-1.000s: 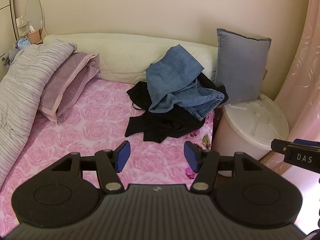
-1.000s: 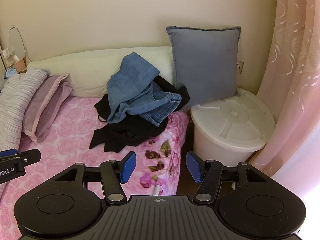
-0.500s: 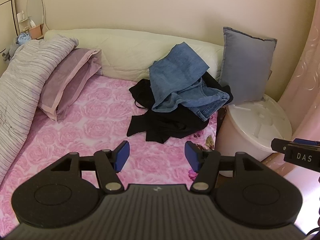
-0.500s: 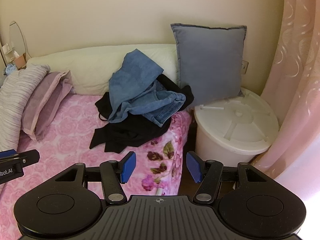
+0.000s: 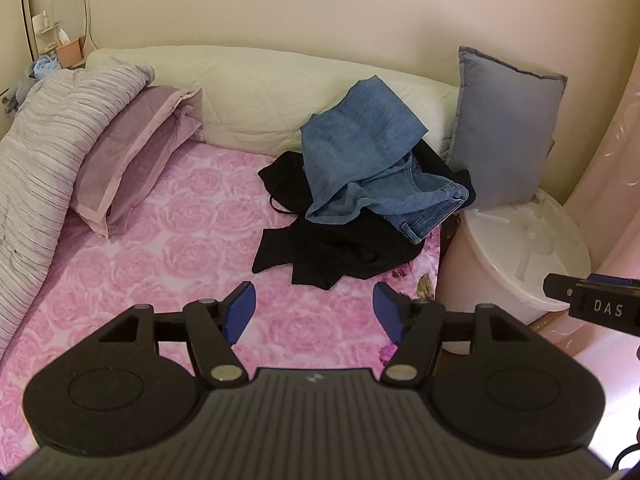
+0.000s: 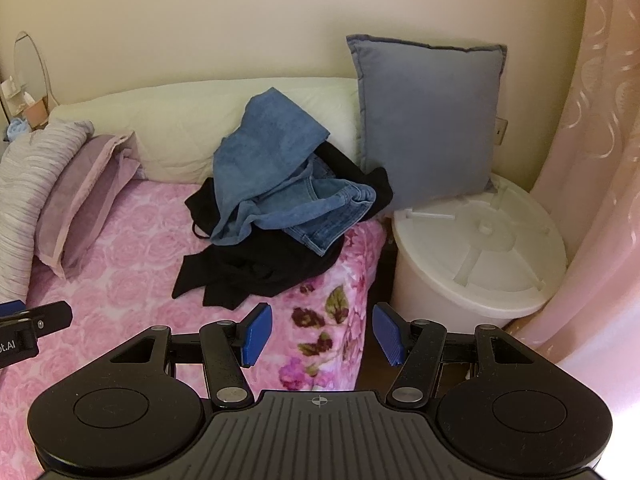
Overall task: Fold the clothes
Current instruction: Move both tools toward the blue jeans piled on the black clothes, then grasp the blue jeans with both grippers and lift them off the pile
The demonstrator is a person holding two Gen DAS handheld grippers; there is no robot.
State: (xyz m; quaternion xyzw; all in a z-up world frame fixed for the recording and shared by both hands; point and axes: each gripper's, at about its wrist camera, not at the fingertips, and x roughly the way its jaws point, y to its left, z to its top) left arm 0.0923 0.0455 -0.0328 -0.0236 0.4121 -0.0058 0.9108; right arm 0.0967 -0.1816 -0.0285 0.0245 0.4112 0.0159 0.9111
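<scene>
On the far right part of the pink rose bedspread [image 5: 168, 256], the clothes lie in one heap: blue jeans [image 5: 368, 160] crumpled on top of a black garment [image 5: 332, 248]. The jeans lean partly against the cream bolster [image 5: 260, 96] at the head of the bed. The black garment spreads toward me and reaches the bed's right edge.

My left gripper [image 5: 314, 312] hovers above the bedspread, short of the heap. Its jaws are spread wide, blue pads [image 5: 240, 310] facing each other, nothing between them.

My right gripper [image 6: 322, 334] hangs over the bed's right edge, above the flowered side drape. Its jaws are likewise parted and grasp nothing. The heap lies ahead and slightly left of it, apart from the fingertips.

Surroundings:
- A grey cushion [image 6: 428, 120] stands upright behind the heap, against the wall.
- A white lidded bin [image 6: 476, 252] stands just beside the bed on the right; the cushion's lower corner rests on its lid.
- A mauve pillow [image 5: 132, 152] and a striped grey duvet [image 5: 52, 152] lie on the left side.
- A pink curtain [image 6: 592, 160] hangs at far right.
</scene>
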